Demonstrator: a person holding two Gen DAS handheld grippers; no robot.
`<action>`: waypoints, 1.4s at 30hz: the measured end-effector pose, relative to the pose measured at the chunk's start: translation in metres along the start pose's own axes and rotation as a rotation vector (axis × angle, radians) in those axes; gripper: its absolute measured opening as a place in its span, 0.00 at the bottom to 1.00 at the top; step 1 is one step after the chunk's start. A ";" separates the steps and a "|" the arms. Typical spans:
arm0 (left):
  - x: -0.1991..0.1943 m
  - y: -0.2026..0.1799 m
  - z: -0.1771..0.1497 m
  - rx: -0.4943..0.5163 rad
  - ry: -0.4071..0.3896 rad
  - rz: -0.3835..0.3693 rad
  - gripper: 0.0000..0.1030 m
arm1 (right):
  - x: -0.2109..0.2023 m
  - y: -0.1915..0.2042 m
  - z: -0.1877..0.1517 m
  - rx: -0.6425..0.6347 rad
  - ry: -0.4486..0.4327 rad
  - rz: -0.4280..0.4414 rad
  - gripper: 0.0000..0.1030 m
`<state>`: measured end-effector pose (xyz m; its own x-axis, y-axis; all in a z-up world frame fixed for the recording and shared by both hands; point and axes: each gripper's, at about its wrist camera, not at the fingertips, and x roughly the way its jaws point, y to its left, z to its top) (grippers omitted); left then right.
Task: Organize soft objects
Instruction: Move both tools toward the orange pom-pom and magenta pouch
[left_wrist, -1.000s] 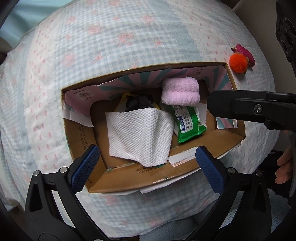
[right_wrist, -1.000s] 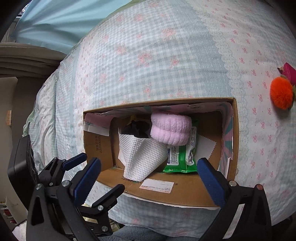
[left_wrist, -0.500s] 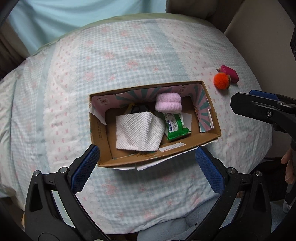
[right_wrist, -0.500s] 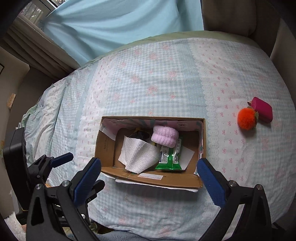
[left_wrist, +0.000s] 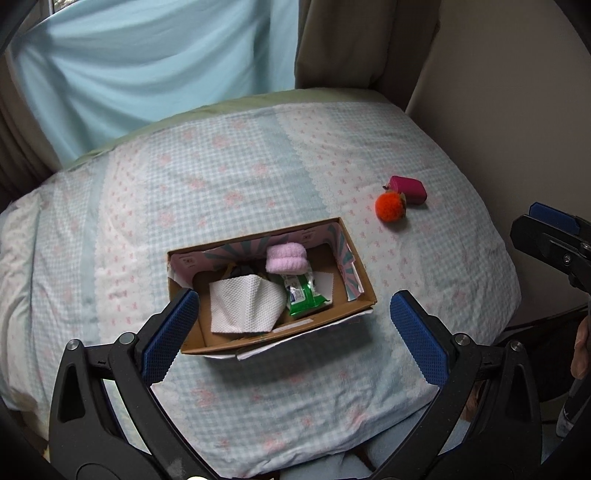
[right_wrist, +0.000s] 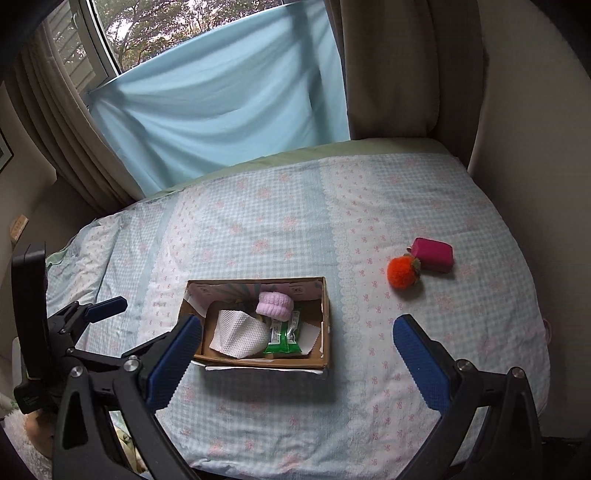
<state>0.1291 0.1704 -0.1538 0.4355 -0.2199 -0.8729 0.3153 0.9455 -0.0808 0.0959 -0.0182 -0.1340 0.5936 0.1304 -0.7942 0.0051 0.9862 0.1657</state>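
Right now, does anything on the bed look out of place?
Yes. The orange pom-pom and pink pouch lie loose on the bedspread, outside the cardboard box holding the other soft things.

Left gripper (left_wrist: 293, 328): black plastic frame, two angled arms with triangular cut-outs, silver round screws at the joints, blue textured pads on the fingers (left_wrist: 170, 334). Right gripper (right_wrist: 295, 354): same build, black arms, triangular cut-outs, silver screws, blue knurled pads (right_wrist: 421, 363). In the left wrist view the right gripper shows from the side as black bars with a blue pad tip and one cross-head screw. In the right wrist view the left gripper carries a black box-shaped body with small white lettering, too small to read. Bit of a hand (left_wrist: 580, 350) at the right edge; no sleeve visible.
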 end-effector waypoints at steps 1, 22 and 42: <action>-0.001 -0.008 0.003 -0.001 -0.011 -0.005 1.00 | -0.006 -0.010 0.000 0.010 -0.012 -0.020 1.00; 0.074 -0.201 0.081 -0.079 -0.125 0.079 1.00 | 0.035 -0.244 0.071 -0.138 -0.030 -0.079 1.00; 0.315 -0.218 0.115 -0.142 0.182 -0.020 1.00 | 0.260 -0.304 0.117 -0.615 0.229 0.065 1.00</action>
<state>0.2947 -0.1325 -0.3557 0.2675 -0.2043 -0.9417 0.1951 0.9685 -0.1547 0.3428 -0.2964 -0.3230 0.3910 0.1432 -0.9092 -0.5258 0.8455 -0.0930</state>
